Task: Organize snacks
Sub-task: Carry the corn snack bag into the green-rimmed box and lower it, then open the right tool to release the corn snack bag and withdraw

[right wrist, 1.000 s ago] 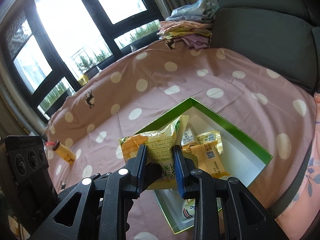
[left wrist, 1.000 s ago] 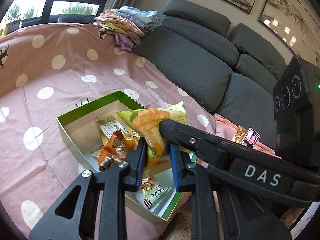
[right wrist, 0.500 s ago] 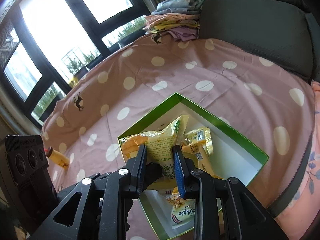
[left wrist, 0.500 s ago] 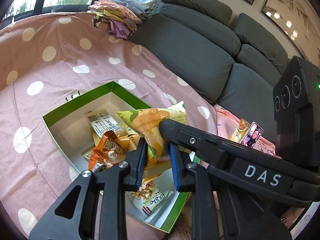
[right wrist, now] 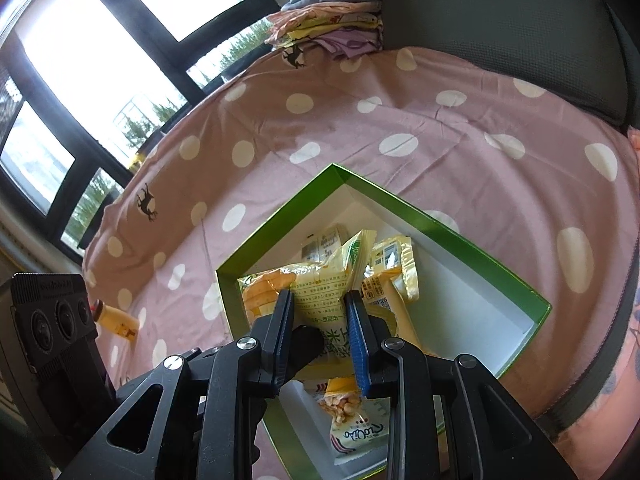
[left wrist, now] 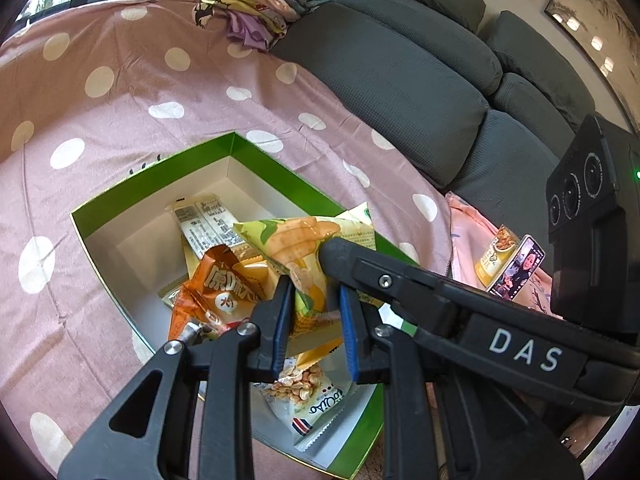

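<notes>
A yellow snack bag [left wrist: 296, 240] [right wrist: 320, 284] hangs over the open green box [left wrist: 152, 182] [right wrist: 280, 220] on the pink dotted spread. My left gripper [left wrist: 314, 316] is shut on the bag's lower corner. My right gripper [right wrist: 320, 320] is shut on the same bag from the other side; in the left wrist view its black fingers [left wrist: 340, 250] reach in from the right. Inside the box lie an orange packet [left wrist: 224, 284], a peanut packet [left wrist: 304, 392] [right wrist: 352, 420], a pale bar wrapper [left wrist: 204, 220] and a yellow packet [right wrist: 392, 268].
Grey sofa cushions [left wrist: 400, 80] rise behind the spread, with a pile of folded clothes [left wrist: 248, 0] at the back. A phone [left wrist: 516, 268] and another snack packet [left wrist: 496, 256] lie on pink fabric to the right. A yellow bottle [right wrist: 116, 320] lies left of the box.
Both grippers have sunk toward the box with the yellow bag held between them. The box and its packets now look closer and larger.
</notes>
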Tool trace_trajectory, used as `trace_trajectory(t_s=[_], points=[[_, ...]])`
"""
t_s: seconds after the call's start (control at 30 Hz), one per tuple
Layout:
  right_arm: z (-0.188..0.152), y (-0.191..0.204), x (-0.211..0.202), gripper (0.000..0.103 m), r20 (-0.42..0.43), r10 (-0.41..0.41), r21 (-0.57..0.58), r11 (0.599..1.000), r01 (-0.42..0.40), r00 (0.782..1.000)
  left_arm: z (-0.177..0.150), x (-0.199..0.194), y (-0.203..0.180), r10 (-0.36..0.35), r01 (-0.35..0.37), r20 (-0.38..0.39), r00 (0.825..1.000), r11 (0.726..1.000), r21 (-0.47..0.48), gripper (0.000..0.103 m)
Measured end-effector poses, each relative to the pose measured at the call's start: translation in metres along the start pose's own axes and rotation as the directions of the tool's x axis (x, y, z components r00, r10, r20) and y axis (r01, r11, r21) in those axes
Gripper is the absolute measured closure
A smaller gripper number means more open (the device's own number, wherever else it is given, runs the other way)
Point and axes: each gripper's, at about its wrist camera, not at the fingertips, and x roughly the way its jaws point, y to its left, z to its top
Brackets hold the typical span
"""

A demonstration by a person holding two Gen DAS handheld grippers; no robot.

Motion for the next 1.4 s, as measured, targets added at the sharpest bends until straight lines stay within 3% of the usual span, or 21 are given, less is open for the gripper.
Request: trace_trajectory(t_s=[0.8,1.4], points=[[-0.005,-0.022,0.037,0.074,-0.109,-0.015,0.072,0.997,0.022,0.994,-0.008,0.03,0.014,0.038,-0.047,-0.114,0.993,0.996,-0.075,0.083],[-0.006,-0.031,0.045,0.074,-0.14,-0.035,0.108,0.993,0.051,0.99,-0.009,0.044,0.017,0.057,-0.078,-0.162,0.985,0.988,-0.13,0.079]])
